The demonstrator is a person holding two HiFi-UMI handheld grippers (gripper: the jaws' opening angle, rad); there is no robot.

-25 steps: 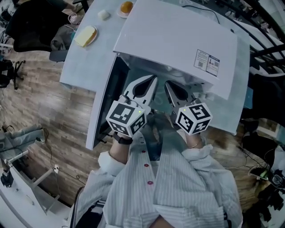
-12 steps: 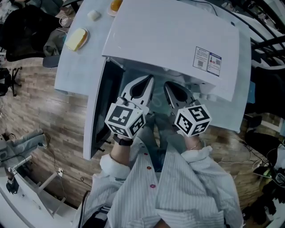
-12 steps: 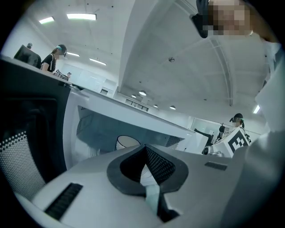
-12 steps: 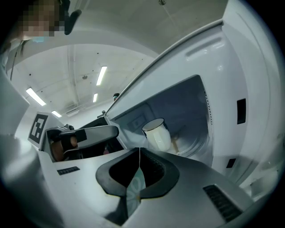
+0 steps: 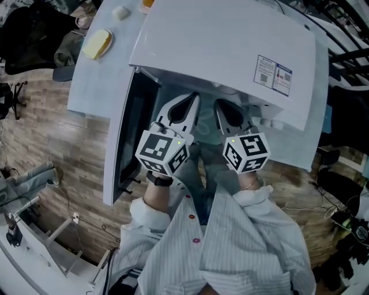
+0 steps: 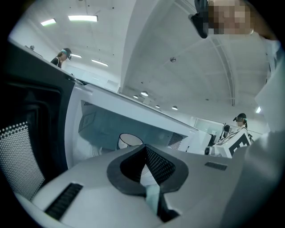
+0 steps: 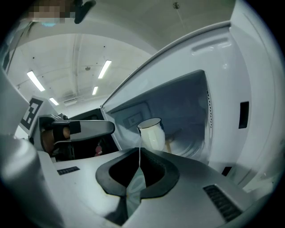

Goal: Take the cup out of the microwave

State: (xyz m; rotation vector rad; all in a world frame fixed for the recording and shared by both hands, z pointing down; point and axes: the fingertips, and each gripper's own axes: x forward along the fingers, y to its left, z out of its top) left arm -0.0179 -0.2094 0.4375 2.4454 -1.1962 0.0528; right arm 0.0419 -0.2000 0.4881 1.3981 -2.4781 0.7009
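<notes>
A white cup [image 6: 129,140] with a dark rim stands upright inside the white microwave [image 5: 230,46]; it also shows in the right gripper view as the cup [image 7: 151,132] on the oven floor. The head view hides it under the microwave's top. My left gripper [image 5: 194,98] and right gripper [image 5: 218,104] are side by side at the mouth of the cavity, pointing in. The left gripper [image 6: 144,147] is shut on nothing, short of the cup. The right gripper [image 7: 140,149] is likewise shut and empty, with the cup just beyond its tips.
The microwave door [image 5: 130,132] hangs open to the left of my left gripper. The white table [image 5: 92,86] behind it carries a yellow food piece [image 5: 96,43] and a small white lump [image 5: 121,11]. Wooden floor and clutter lie on both sides.
Both grippers have sunk a little in front of the open cavity. Their jaws stayed shut.
</notes>
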